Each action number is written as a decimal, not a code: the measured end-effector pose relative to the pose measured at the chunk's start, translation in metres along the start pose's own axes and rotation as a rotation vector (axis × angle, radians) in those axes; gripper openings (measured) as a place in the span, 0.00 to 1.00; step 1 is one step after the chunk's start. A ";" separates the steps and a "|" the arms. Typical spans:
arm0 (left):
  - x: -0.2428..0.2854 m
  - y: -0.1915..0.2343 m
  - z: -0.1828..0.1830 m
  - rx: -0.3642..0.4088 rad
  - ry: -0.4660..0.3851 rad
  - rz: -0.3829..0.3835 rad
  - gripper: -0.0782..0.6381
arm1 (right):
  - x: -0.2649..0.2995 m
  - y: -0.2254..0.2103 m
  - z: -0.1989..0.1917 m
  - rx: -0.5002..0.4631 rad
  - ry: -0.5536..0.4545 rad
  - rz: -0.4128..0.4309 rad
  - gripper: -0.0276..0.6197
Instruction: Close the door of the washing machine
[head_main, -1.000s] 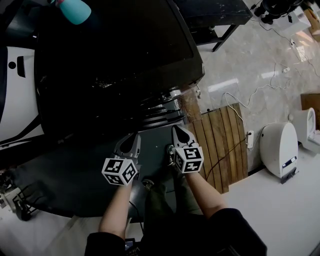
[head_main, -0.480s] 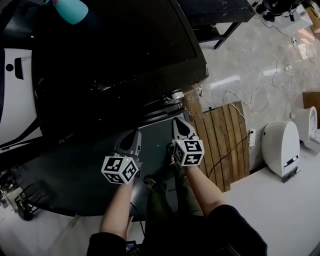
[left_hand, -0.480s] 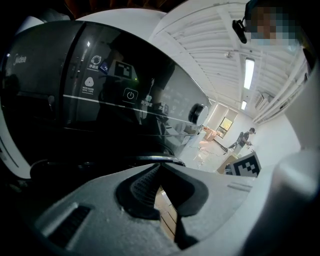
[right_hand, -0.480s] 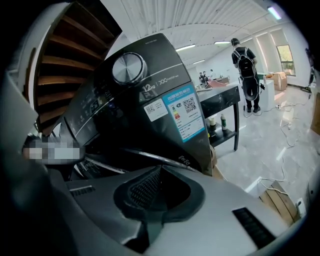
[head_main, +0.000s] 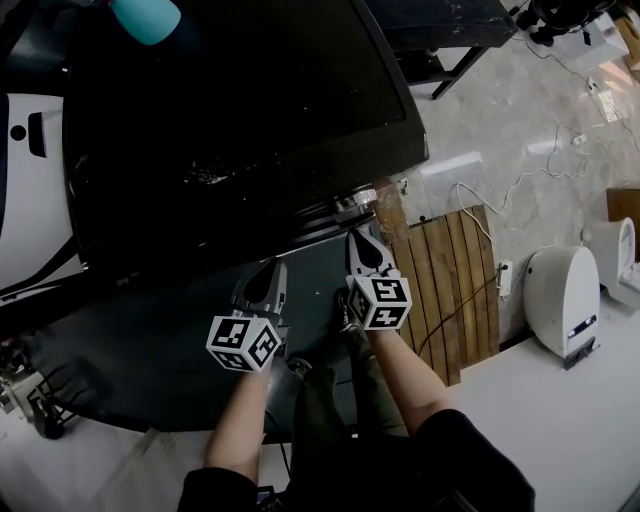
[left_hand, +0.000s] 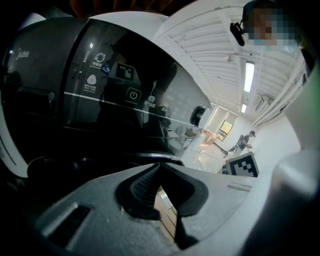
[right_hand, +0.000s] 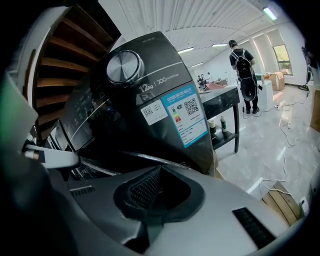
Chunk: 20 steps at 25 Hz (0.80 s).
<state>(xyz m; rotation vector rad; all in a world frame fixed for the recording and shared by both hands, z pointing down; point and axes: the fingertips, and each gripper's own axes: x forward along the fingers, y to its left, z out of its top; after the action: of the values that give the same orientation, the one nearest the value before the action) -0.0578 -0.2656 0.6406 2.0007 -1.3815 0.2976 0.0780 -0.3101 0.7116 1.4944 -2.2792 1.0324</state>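
The dark washing machine (head_main: 230, 100) fills the upper left of the head view. Its round dark grey door (head_main: 120, 350) stands out from the front toward me. My left gripper (head_main: 268, 272) is shut and empty, its tips over the door's outer face near the machine's front edge. My right gripper (head_main: 362, 245) is also shut and empty, beside the door's right rim by the machine's lower right corner. The left gripper (left_hand: 160, 167) faces the glossy control panel (left_hand: 132, 95). Past the right gripper (right_hand: 159, 172) I see the dial (right_hand: 122, 65) and a label sticker (right_hand: 182, 117).
A wooden slatted pallet (head_main: 450, 290) lies on the floor right of the machine, with a white appliance (head_main: 560, 295) beyond it. Cables (head_main: 520, 180) trail over the tiled floor. A teal bottle (head_main: 145, 15) sits on the machine's top. A person (right_hand: 245, 75) stands far off.
The right gripper has edged forward toward the machine's front corner. The left gripper has stayed almost where it was. Both stay shut.
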 end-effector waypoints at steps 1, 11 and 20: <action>-0.001 0.000 -0.001 0.007 -0.002 0.001 0.13 | 0.001 0.000 0.000 -0.003 0.000 0.000 0.05; -0.012 0.026 0.001 0.054 -0.045 0.101 0.12 | 0.006 -0.003 0.000 0.006 0.004 -0.001 0.05; -0.010 0.028 0.003 0.050 -0.057 0.095 0.12 | 0.009 -0.002 0.002 0.012 -0.004 -0.001 0.05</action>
<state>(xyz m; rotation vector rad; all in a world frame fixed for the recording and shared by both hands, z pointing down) -0.0871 -0.2659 0.6446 2.0012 -1.5215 0.3224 0.0759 -0.3181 0.7155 1.5035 -2.2784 1.0463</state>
